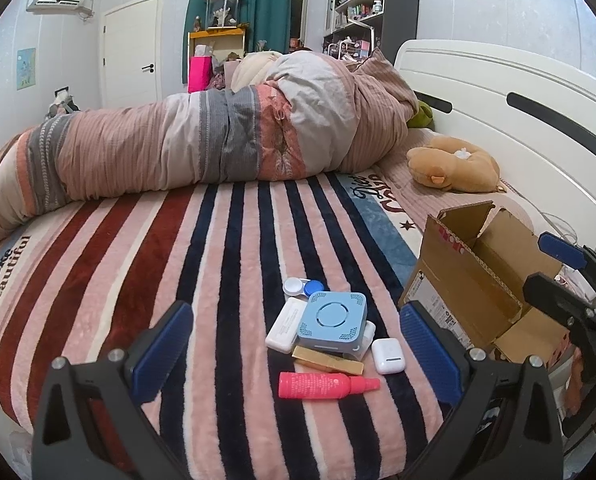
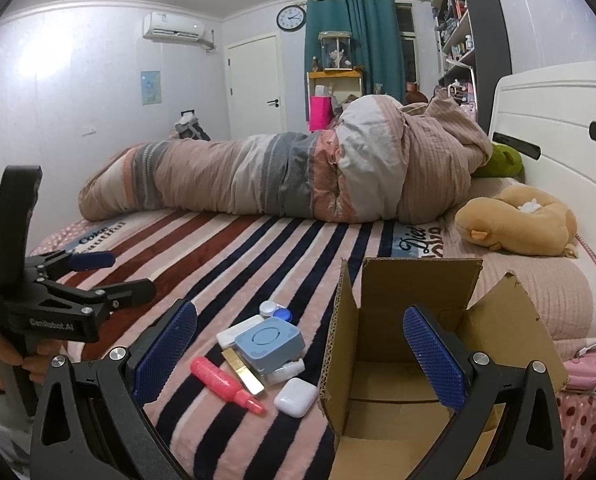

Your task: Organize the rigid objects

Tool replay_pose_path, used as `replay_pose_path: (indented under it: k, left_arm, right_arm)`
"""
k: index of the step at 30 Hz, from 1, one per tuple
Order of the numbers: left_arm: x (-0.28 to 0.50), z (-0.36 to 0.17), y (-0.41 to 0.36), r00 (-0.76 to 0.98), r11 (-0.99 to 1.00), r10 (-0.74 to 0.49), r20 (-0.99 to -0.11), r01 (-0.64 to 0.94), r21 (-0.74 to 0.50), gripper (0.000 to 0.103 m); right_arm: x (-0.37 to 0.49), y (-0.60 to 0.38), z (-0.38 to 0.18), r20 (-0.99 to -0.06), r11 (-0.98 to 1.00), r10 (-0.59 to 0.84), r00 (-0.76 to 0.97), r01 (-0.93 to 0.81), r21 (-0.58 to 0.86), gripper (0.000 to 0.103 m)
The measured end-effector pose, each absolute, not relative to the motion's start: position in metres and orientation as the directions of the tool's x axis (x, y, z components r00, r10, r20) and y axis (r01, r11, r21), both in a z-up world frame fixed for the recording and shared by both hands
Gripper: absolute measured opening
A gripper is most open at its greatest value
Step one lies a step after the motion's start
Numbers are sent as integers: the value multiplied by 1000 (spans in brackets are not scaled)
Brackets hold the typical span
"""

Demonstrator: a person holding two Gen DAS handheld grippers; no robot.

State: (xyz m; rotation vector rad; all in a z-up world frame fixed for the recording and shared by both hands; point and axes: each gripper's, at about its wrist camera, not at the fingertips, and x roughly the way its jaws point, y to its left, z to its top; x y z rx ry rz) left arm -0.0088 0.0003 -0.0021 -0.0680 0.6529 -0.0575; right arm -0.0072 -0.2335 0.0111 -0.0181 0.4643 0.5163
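A pile of small items lies on the striped blanket: a blue square box (image 1: 332, 320) (image 2: 269, 343), a pink spray bottle (image 1: 326, 385) (image 2: 226, 385), a white earbud case (image 1: 387, 355) (image 2: 295, 397), a gold bar (image 1: 327, 365) (image 2: 243, 372), a white case (image 1: 284, 329) (image 2: 238, 330) and a contact lens case (image 1: 303, 286) (image 2: 275, 311). An open cardboard box (image 1: 478, 280) (image 2: 402, 360), empty as far as it shows, stands to their right. My left gripper (image 1: 294, 348) is open, just before the pile. My right gripper (image 2: 300, 354) is open, over the box's left wall.
A rolled duvet (image 1: 202, 148) (image 2: 282, 176) lies across the far side of the bed. A tan plush toy (image 1: 454, 168) (image 2: 518, 220) lies by the white headboard (image 1: 510, 120). The other gripper shows at each view's edge, the right one (image 1: 570, 280) and the left one (image 2: 98, 276).
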Motion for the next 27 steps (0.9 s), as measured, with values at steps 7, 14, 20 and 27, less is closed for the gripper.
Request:
replay_pose_path:
  k: [7,14,20,27]
  left_arm:
    - [-8,-12,15,794,992,-104,-599,41,-118,102]
    - [-7,-30,65,802,989,-71,-594,-21,-147,102]
    - [-6,-66,109,764,988,6,-645,-103,-113,102]
    - [-8,-104,134,724,977,-65,-686,-94,-191,102]
  right_arm:
    - [-21,-215,16,-417,875,432,800,-483,-20,103]
    - [-19,-149,20,-512,767,504,696,-633,-106,76]
    - [4,-76,-52,-759,618,493,424,-785,-37,57]
    - [41,-64,-125,-891,667,309,333,-743,-47,46]
